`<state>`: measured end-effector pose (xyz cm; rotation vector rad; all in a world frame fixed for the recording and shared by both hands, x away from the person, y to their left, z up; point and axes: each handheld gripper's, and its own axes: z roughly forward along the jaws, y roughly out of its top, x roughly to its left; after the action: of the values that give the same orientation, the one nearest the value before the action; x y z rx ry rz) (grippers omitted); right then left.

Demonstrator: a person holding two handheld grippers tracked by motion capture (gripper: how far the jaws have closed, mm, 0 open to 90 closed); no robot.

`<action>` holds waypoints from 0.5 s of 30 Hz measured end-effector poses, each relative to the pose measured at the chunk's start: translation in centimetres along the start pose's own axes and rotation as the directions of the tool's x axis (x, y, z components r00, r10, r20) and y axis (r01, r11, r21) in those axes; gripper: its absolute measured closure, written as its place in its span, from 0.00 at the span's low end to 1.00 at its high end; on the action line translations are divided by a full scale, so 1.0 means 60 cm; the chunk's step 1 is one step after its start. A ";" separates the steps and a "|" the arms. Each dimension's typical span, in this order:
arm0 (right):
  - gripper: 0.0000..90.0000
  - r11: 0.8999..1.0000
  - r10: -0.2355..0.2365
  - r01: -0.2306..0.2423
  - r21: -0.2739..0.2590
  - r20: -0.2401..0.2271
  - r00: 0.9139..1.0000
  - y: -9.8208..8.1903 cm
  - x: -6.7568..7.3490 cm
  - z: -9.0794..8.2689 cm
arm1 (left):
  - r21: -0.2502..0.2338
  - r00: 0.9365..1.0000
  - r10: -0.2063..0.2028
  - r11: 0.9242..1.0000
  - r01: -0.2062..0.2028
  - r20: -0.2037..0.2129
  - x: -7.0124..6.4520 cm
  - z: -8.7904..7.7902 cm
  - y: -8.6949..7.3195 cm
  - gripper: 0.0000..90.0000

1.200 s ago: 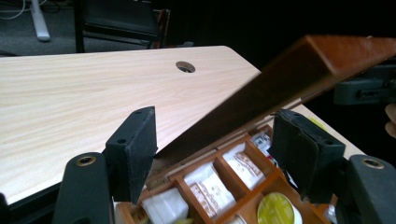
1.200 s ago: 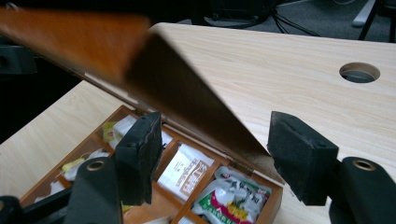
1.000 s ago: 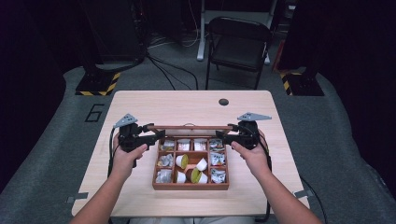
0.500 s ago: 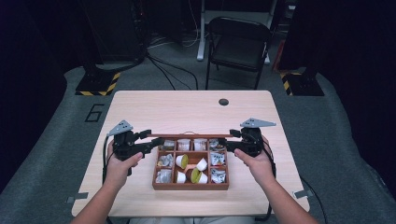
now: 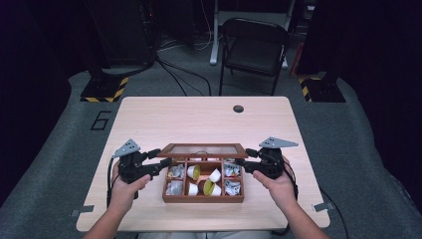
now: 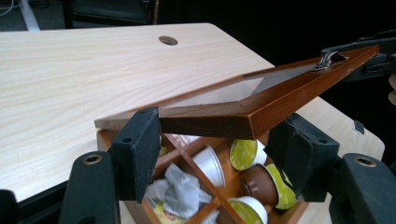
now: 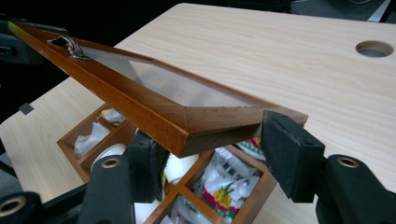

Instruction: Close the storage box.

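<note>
Both forearms reach in from six o'clock, the left hand-held gripper [image 5: 161, 163] and right hand-held gripper [image 5: 240, 162], jaws just closing, each clasping a lid [image 5: 203, 149] corner, raised above the box [image 5: 203, 198].

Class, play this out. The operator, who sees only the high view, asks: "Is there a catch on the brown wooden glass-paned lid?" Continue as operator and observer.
Observer: Yes, a small metal catch sits on the front rail of the lid.
Operator: What lies under the lid's right end?
Observer: White sachets printed in yellow and green, inside the brown wooden compartment box.
Operator: Any dark capsule?
Observer: One brown capsule with a yellow-green top, beside white ones.
</note>
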<state>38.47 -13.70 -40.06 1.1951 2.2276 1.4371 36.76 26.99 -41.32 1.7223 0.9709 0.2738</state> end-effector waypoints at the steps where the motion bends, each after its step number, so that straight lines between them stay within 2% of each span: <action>1: 0.47 1.000 0.000 0.000 0.000 0.000 1.000 0.000 0.000 0.000 | 0.000 1.000 0.000 1.000 0.000 0.000 0.000 0.000 0.000 0.39; 9: 0.47 1.000 -0.027 0.027 0.000 0.004 1.000 -0.041 0.010 -0.005 | 0.031 1.000 -0.006 1.000 0.006 0.010 -0.008 -0.009 -0.035 0.42; 15: 0.47 0.999 -0.040 0.040 -0.011 0.006 0.999 -0.073 0.024 -0.017 | 0.039 1.000 0.002 0.999 -0.002 -0.001 -0.021 -0.017 -0.062 0.42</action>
<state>34.76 -14.12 -42.94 1.1430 2.2242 1.4265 33.60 27.09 -43.87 1.7585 0.9813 0.2586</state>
